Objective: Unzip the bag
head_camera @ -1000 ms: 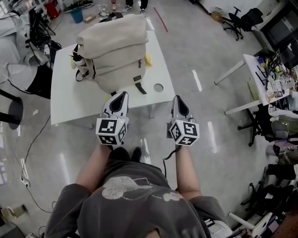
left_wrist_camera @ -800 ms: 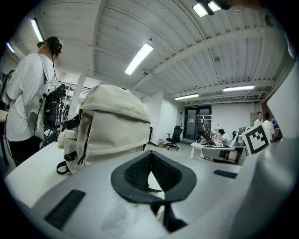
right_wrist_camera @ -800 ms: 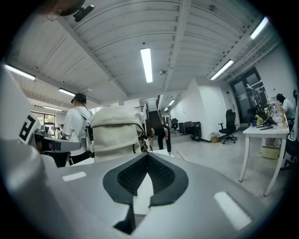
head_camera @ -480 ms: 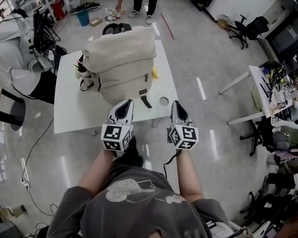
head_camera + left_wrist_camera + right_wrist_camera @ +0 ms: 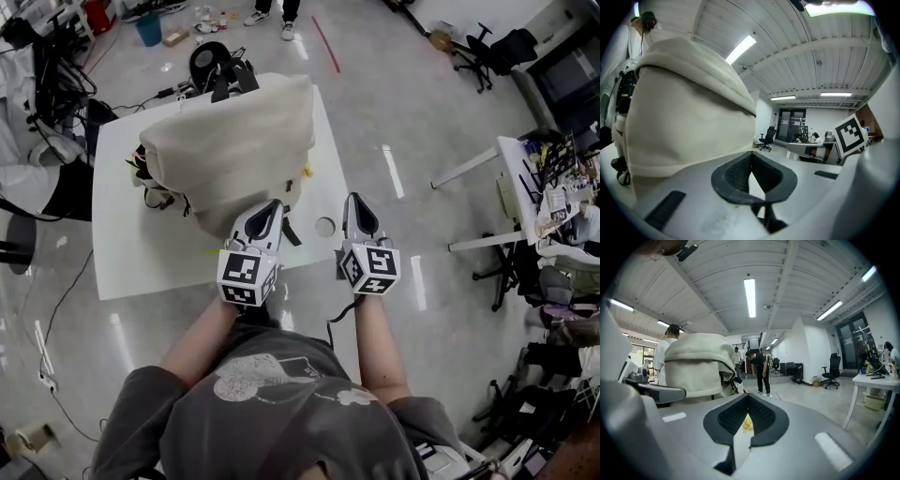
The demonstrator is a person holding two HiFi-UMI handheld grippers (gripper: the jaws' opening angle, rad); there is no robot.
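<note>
A cream backpack point(image 5: 225, 150) stands on the white table point(image 5: 141, 262) and fills most of the left gripper view point(image 5: 689, 117). My left gripper point(image 5: 271, 207) is shut and empty, with its tips at the bag's near lower edge, close to a black strap point(image 5: 291, 232). My right gripper point(image 5: 355, 203) is also shut and empty. It hangs over the table's near right corner, clear of the bag. In the right gripper view the bag point(image 5: 696, 366) sits off to the left and a small yellow thing point(image 5: 746, 423) shows beyond the jaws. No zipper pull shows in any view.
A round hole point(image 5: 324, 227) is in the table near the right gripper. Something yellow point(image 5: 307, 171) lies beside the bag. People stand beyond the table point(image 5: 272, 9). An office chair point(image 5: 483, 47) and a cluttered desk point(image 5: 525, 178) are to the right, cables and gear to the left point(image 5: 47, 84).
Both grippers have moved forward toward the table. The left one now reaches the bag's near edge and the right one is over the table corner. Both stay shut.
</note>
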